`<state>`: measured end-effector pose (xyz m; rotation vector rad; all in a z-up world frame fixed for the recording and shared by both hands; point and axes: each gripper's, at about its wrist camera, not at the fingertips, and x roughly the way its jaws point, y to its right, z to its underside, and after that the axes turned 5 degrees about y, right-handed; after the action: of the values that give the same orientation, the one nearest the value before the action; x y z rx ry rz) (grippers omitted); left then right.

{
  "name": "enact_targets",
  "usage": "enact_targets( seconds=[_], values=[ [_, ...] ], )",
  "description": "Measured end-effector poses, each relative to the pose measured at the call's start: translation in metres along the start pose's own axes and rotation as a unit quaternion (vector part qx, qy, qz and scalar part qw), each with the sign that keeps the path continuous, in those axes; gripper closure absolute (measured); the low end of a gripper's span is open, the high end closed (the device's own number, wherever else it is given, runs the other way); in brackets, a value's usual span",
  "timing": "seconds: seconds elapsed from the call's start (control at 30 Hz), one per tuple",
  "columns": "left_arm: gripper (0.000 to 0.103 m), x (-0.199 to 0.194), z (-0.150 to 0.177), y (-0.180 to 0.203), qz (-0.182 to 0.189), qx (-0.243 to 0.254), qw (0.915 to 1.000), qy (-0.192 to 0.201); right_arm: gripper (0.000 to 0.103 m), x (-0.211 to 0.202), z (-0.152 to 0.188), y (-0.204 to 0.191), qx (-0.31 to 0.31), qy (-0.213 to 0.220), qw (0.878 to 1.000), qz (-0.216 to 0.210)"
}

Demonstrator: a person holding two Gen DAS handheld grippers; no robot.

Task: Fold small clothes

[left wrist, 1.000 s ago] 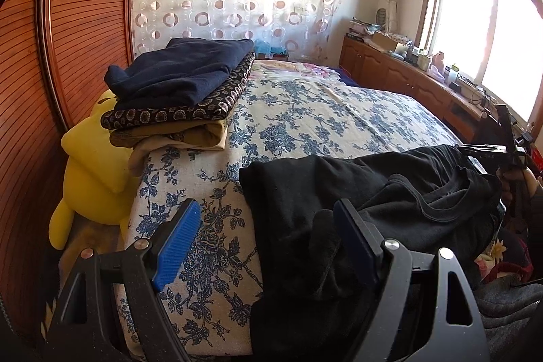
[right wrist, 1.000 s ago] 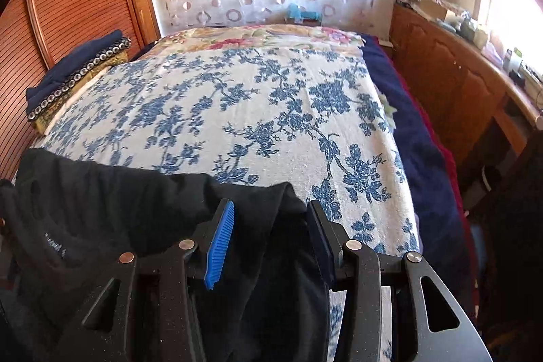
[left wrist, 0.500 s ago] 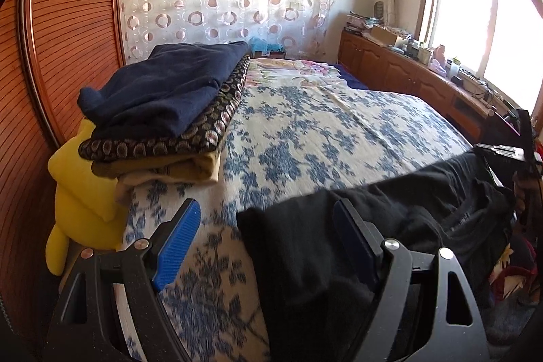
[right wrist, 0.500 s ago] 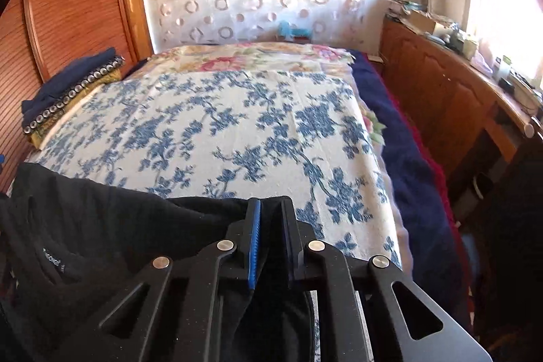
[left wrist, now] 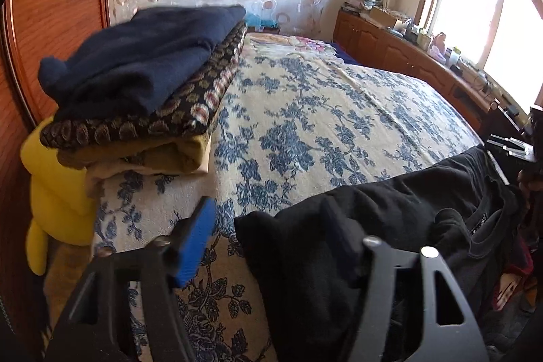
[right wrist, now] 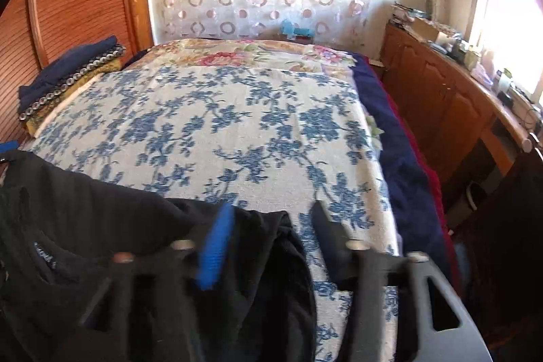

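One black garment (left wrist: 390, 226) on bedspread (left wrist: 322, 111); folded stack (left wrist: 142, 83) beside.

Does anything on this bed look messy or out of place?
Mostly the black garment: it lies bunched at the bed's near edge, partly hanging off, not yet folded. The folded stack at the left edge looks tidy by comparison.

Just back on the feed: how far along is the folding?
Done: a stack of folded clothes sits by the wardrobe. In hand: the black garment lies unfolded at the bed's near edge. The left tongs have been closing, the right tongs have just opened; neither grips it. Left: fold and stack it.
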<state>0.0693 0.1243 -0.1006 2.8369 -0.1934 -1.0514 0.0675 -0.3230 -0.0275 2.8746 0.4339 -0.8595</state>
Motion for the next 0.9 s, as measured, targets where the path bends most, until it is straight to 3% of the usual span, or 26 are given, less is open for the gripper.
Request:
enact_targets(
  seconds=[0.07,0.17,0.5,0.63,0.7,0.77,0.8,0.87,0.9],
  values=[
    [0.050,0.003,0.003,-0.003,0.005,-0.006,1.0000,-0.005,0.028,0.003,0.001,-0.002,-0.008,-0.005,1.000,-0.001],
    [0.050,0.006,0.008,-0.004,0.007,-0.004,0.9998,-0.018,0.024,0.012,0.005,-0.001,-0.014,-0.023,1.000,0.001],
    [0.051,0.007,0.016,0.000,0.012,0.001,0.9995,-0.028,0.022,0.027,0.011,0.010,0.016,-0.049,0.998,-0.027],
    [0.070,0.007,0.017,0.004,0.026,0.007,0.9992,-0.030,0.022,0.028,0.011,0.011,0.017,-0.049,0.998,-0.031],
    [0.083,0.006,0.018,0.007,0.040,0.006,0.9987,-0.032,0.028,0.028,0.012,0.009,0.015,-0.048,0.998,-0.034],
    [0.089,0.002,0.019,0.012,0.043,0.017,0.9986,-0.026,0.053,0.025,0.012,0.005,0.008,-0.044,0.998,-0.051],
    [0.089,-0.002,0.019,0.017,0.042,0.024,0.9987,-0.019,0.058,0.023,0.012,0.002,0.004,-0.043,0.997,-0.059],
    [0.090,-0.013,0.017,0.026,0.055,0.028,0.9981,-0.009,0.091,0.019,0.014,-0.004,-0.005,-0.042,0.997,-0.066],
    [0.090,-0.019,0.015,0.029,0.058,0.033,0.9978,-0.001,0.091,0.015,0.015,-0.005,-0.008,-0.030,0.997,-0.064]
  ],
)
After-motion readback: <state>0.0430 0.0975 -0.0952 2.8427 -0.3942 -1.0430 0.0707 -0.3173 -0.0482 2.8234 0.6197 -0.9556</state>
